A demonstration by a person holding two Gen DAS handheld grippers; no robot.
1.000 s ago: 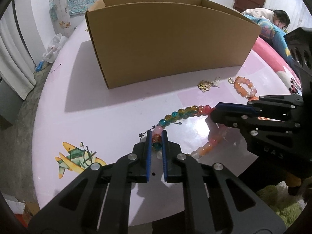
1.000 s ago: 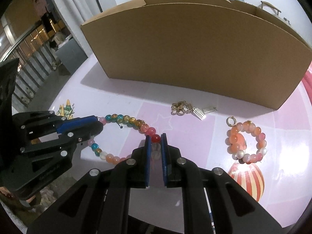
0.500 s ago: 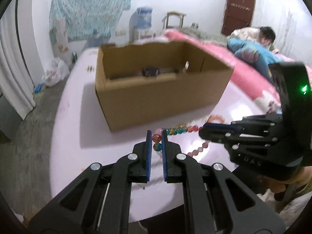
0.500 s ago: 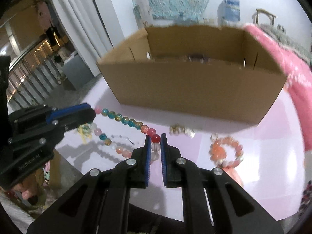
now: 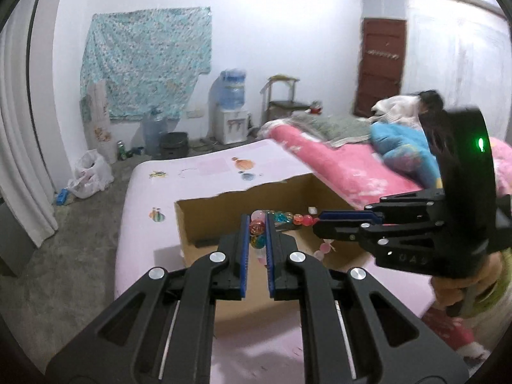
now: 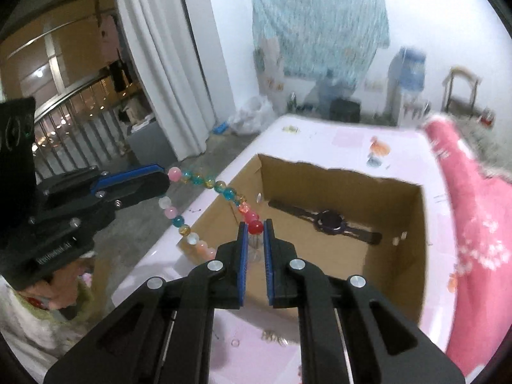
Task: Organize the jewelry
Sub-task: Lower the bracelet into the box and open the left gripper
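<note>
A multicoloured bead necklace (image 5: pixel 284 217) (image 6: pixel 204 182) hangs stretched between both grippers, high above the pink table. My left gripper (image 5: pixel 257 233) is shut on one end of it; it shows in the right wrist view (image 6: pixel 160 180) at the left. My right gripper (image 6: pixel 255 227) is shut on a red bead at the other end; it shows in the left wrist view (image 5: pixel 320 216) at the right. The open cardboard box (image 6: pixel 400 240) (image 5: pixel 204 220) lies just below and ahead. A dark wristwatch (image 6: pixel 329 220) lies inside it.
Small gold pieces (image 6: pixel 275 337) lie on the pink table (image 6: pixel 400 140) in front of the box. A pink blanket (image 6: pixel 470 224) lies to the right, with a person (image 5: pixel 428 102) lying beyond. Water dispenser (image 5: pixel 232 108) and curtain (image 6: pixel 166 64) stand behind.
Both grippers lifted the necklace off the table and raised it high toward the box opening. The view now looks down into the box from above.
</note>
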